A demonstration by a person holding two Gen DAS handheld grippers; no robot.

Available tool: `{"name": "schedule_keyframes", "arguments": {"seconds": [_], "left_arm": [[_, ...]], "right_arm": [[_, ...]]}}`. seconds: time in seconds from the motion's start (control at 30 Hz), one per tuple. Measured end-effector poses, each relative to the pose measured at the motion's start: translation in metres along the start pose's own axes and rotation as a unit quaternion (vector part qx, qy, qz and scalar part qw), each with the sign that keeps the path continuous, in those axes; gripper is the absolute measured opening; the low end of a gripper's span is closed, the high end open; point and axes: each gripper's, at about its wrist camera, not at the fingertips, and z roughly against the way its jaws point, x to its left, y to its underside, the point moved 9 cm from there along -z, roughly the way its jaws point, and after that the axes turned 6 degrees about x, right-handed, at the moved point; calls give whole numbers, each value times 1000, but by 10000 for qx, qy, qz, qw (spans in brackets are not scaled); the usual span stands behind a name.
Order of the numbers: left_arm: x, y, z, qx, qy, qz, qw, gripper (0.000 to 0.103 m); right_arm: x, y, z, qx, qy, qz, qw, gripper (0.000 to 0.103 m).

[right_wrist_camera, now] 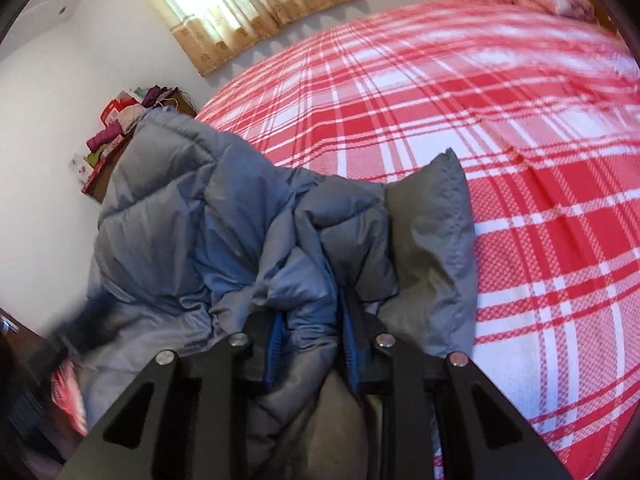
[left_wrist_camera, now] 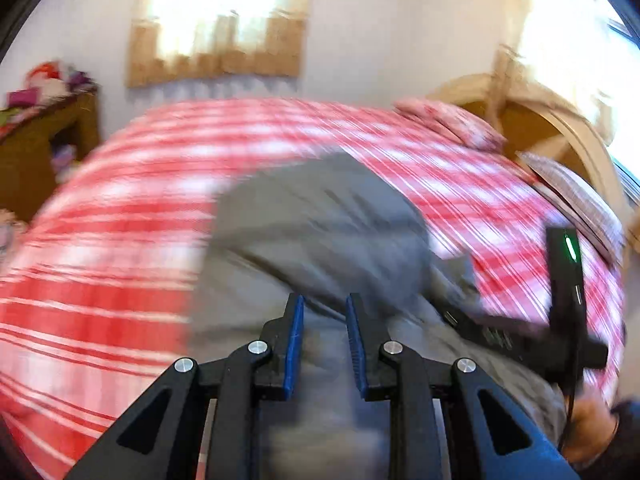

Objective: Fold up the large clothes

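Note:
A puffy grey-blue down jacket [right_wrist_camera: 224, 216] lies bunched on a bed with a red and white plaid sheet [right_wrist_camera: 500, 160]. In the right wrist view my right gripper [right_wrist_camera: 312, 316] is shut on a thick fold of it, and cloth bulges over the blue pads [right_wrist_camera: 274, 344]. One corner of the jacket stands up to the right of the jaws. The left wrist view is blurred. There my left gripper [left_wrist_camera: 324, 308] sits over the jacket [left_wrist_camera: 320, 220], narrowly parted, with grey cloth filling the gap between its pads [left_wrist_camera: 296, 332]. The right tool's black body with a green light [left_wrist_camera: 568, 264] crosses on the right.
Pink pillows [left_wrist_camera: 448, 120] and a wooden headboard [left_wrist_camera: 560, 128] lie at the bed's far right. A brown shelf with boxes and clutter [right_wrist_camera: 116, 132] stands against the white wall left of the bed. A curtained window [right_wrist_camera: 240, 4] is behind. A hand [left_wrist_camera: 592, 420] is at the lower right.

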Motion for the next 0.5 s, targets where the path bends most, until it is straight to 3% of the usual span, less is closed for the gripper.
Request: {"name": "schedule_keyframes", "arguments": {"seconds": [0.07,0.2,0.3,0.5], "left_arm": [[29,-14,0,4,-435,164,9989,24],[55,-21,-28,211,-843,298,9958,25],[53,-8,-58,558,-901,329,9938,25],[38,10,-81,563,-1677,-162,9841,24]], "right_arm": [[2,2,1,-92,75,44,9999,26],[6,3,-1,-211,307,209,9991,26],[6,3,-4,-280,409,265,9984,26],[3,4,-4,-343,331,235,9986,26]]}}
